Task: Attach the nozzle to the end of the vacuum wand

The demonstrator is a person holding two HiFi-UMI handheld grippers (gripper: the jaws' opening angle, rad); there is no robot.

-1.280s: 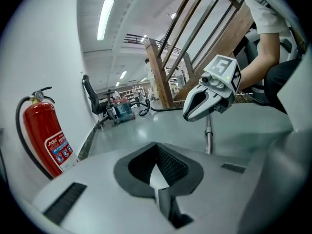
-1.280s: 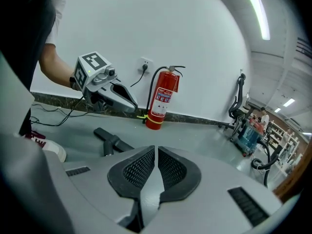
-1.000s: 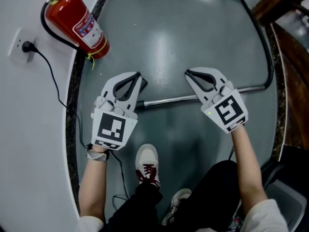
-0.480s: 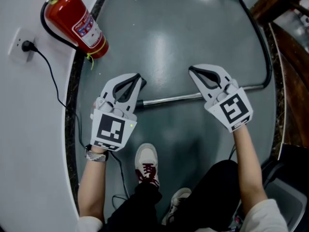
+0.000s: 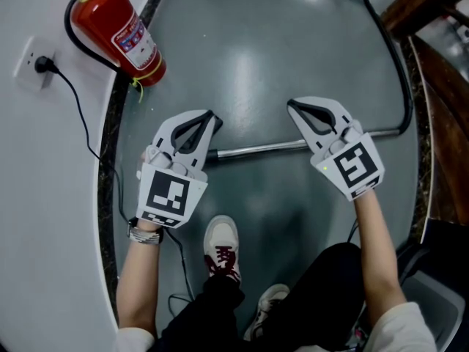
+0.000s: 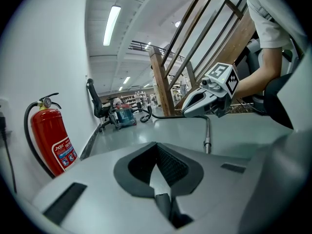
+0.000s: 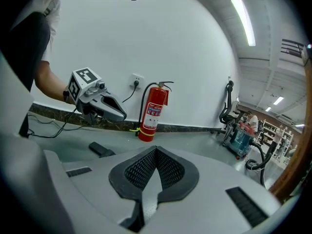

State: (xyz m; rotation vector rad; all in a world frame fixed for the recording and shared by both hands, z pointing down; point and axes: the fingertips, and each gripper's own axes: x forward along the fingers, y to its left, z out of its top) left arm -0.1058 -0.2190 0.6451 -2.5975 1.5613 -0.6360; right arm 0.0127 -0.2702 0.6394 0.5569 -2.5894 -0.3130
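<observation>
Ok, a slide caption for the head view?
Seen from above: left gripper and right gripper, jaws shut, held over a vacuum wand lying on the grey floor, red fire extinguisher against the wall.

wand (image 5: 256,150): left end hidden under left gripper (image 5: 209,116) | middle stretch hidden under right gripper (image 5: 292,106)
</observation>
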